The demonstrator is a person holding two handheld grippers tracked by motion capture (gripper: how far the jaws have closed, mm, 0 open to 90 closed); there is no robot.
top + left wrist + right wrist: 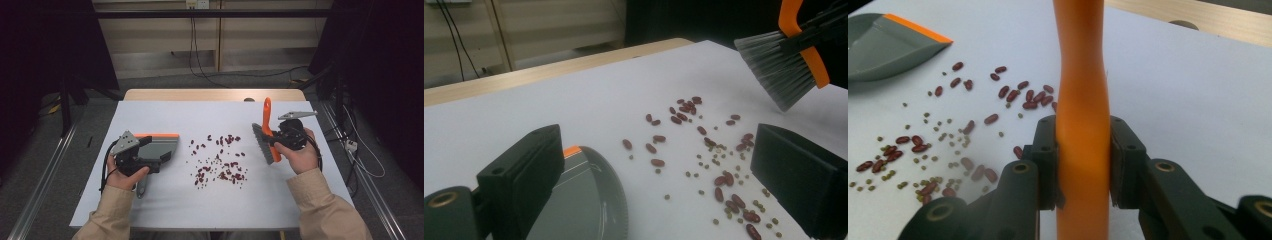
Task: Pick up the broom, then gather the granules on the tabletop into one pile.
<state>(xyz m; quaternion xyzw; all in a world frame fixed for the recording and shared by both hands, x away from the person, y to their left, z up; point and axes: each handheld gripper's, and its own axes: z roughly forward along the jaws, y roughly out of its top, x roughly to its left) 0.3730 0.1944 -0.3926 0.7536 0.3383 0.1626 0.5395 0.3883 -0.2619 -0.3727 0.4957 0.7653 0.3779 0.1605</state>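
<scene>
At the left of the table (165, 115) the grey dustpan (162, 146) lies flat, its orange lip seemingly facing far rather than toward the spill. The left gripper (656, 145) hovers over it with jaws spread wide and nothing pinched between them – so the pan probably needs a firm grip first, or it will slide when the brush pushes against it. Once held, it would be best turned so the lip faces right and presses flush on the table just left of the beans (220, 160), which are scattered across the middle, red ones mixed with small green ones. At the right, the right gripper (1083, 145) is clamped tight on the orange handle of the brush (263, 145), bristles raised off the surface beside the spill. The bristles should come down right of the farthest beans and sweep left in short, low strokes – the small round ones look likely to roll away
</scene>
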